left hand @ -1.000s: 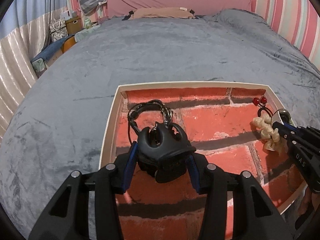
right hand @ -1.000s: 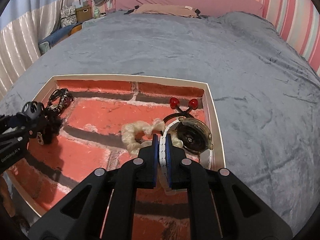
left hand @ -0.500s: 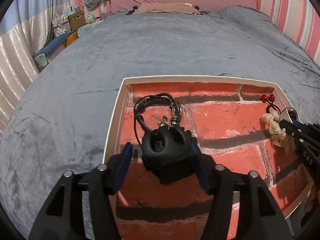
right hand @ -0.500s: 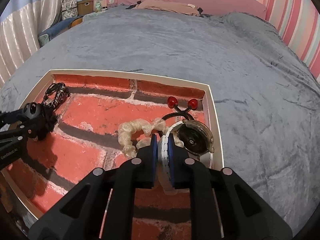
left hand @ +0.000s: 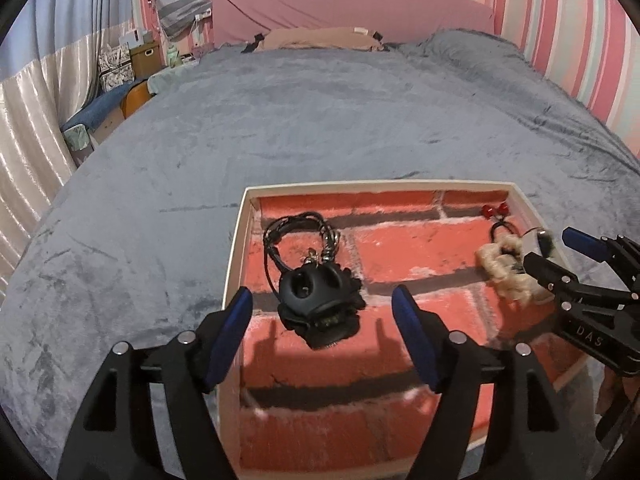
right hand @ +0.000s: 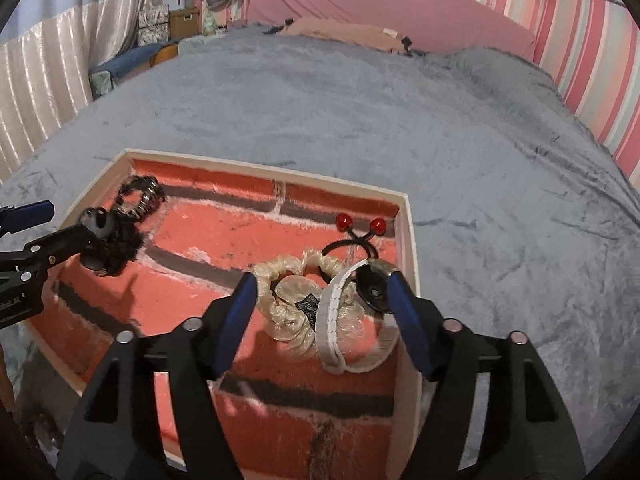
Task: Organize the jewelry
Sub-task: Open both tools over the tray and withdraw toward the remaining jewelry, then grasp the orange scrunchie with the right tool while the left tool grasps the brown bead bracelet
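Jaws on both the left gripper (left hand: 322,312) and right gripper (right hand: 320,300) are wide open, holding nothing, black hair clip (left hand: 318,304) and white-strap watch (right hand: 352,300) sitting in the tray (left hand: 236,256), so I'd back straight out without snagging anything.

The left gripper (left hand: 322,312) is wide open. Its two blue pads (left hand: 230,334) stand far apart at the bottom of the left wrist view, one on each side. The right gripper (right hand: 320,302) is wide open too, and its blue pads (right hand: 408,326) sit apart low in the right wrist view. In the left wrist view the right gripper (left hand: 560,252) pokes in from the right edge. In the right wrist view the left gripper (right hand: 60,226) pokes in from the left edge.
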Action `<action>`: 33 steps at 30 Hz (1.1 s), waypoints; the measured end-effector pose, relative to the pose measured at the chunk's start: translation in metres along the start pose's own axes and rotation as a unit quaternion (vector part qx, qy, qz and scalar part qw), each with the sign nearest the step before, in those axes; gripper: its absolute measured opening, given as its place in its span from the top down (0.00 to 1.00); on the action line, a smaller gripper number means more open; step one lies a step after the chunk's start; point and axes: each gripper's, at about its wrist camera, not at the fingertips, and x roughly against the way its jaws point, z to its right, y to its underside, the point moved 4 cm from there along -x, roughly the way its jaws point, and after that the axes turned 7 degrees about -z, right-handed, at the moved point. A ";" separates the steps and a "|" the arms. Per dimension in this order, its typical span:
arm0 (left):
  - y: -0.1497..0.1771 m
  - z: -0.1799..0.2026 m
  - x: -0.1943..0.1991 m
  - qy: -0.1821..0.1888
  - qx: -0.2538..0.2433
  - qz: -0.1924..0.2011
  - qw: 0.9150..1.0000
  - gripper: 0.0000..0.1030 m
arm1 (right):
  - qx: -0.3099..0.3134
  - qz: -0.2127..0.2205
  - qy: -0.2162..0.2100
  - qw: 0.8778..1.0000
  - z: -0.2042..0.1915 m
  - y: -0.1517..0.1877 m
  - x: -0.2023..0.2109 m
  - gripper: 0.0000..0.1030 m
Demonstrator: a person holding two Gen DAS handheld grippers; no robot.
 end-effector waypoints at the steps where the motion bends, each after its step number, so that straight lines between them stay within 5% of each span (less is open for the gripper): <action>1: 0.001 0.001 0.005 0.000 0.000 0.003 1.000 0.28 | -0.002 0.006 -0.001 1.000 0.001 0.000 0.007 0.28; 11: 0.029 -0.006 0.087 -0.004 -0.001 0.040 0.999 0.18 | -0.017 0.046 -0.014 0.999 0.010 0.022 0.090 0.10; 19: 0.084 -0.016 0.138 -0.012 -0.001 0.055 0.998 0.14 | -0.039 0.056 -0.026 0.997 0.011 0.073 0.142 0.08; 33: 0.168 -0.023 0.154 -0.015 0.012 0.050 0.999 0.13 | -0.055 0.068 -0.007 0.996 -0.002 0.160 0.174 0.08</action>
